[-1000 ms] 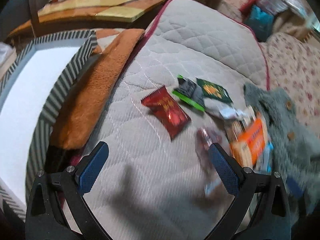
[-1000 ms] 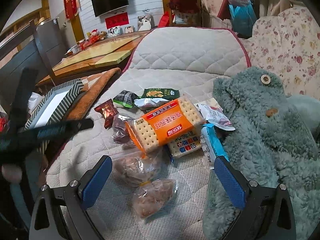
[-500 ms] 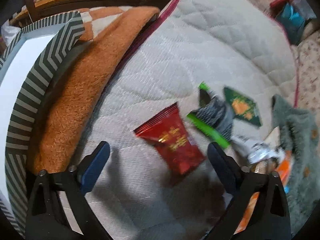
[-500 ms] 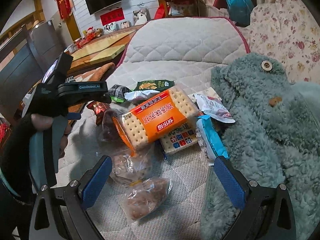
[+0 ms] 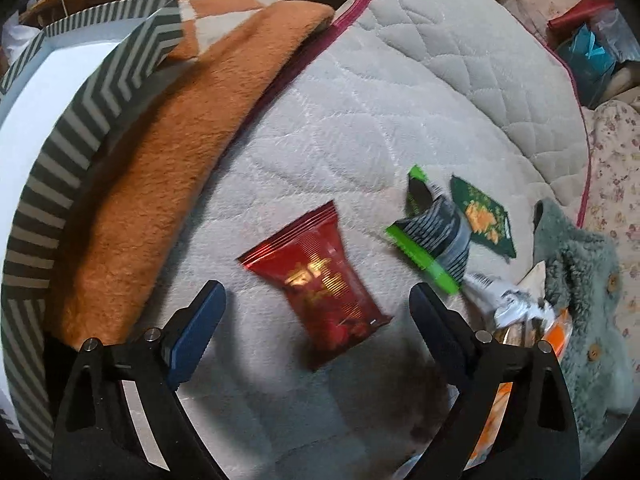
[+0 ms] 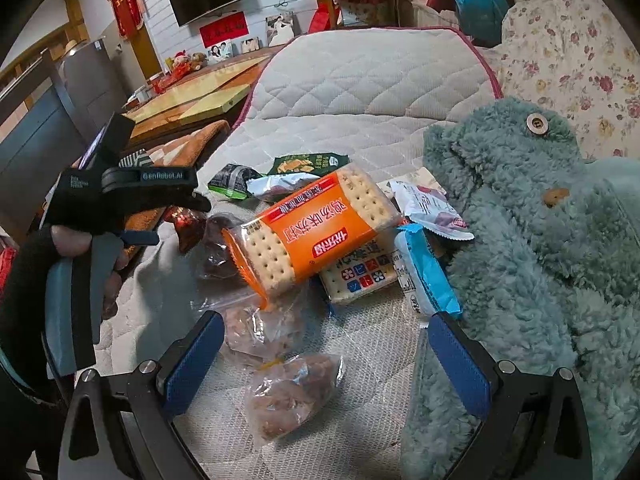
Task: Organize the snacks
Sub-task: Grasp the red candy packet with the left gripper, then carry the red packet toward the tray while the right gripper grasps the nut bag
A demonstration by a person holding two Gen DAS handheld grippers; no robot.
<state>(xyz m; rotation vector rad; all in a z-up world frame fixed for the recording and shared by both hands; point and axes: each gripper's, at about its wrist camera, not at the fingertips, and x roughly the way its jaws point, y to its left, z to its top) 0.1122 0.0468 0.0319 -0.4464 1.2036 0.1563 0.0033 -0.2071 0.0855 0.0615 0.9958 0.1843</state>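
A red foil snack packet (image 5: 320, 280) lies flat on the quilted cushion (image 5: 400, 100). My left gripper (image 5: 316, 298) points down over it. Its jaws are closing, with the packet between the blue pads (image 5: 196, 328) but not touched by them. To the right lie a black-and-green packet (image 5: 432, 236) and a dark green packet (image 5: 484, 216). My right gripper (image 6: 324, 320) is open above clear bags of brown snacks (image 6: 288, 392). Beyond them lie an orange cracker pack (image 6: 316, 236), a blue packet (image 6: 424, 280) and a white packet (image 6: 428, 212).
A striped box (image 5: 80, 128) with a white inside stands at the left, beside an orange blanket (image 5: 192, 140). A teal plush toy (image 6: 540, 240) fills the right side. The hand (image 6: 68, 240) holding the left gripper shows at the left of the right wrist view.
My left gripper has swung left and down until the red packet sits between its fingers, and its jaws have narrowed a little. The right gripper has stayed almost still.
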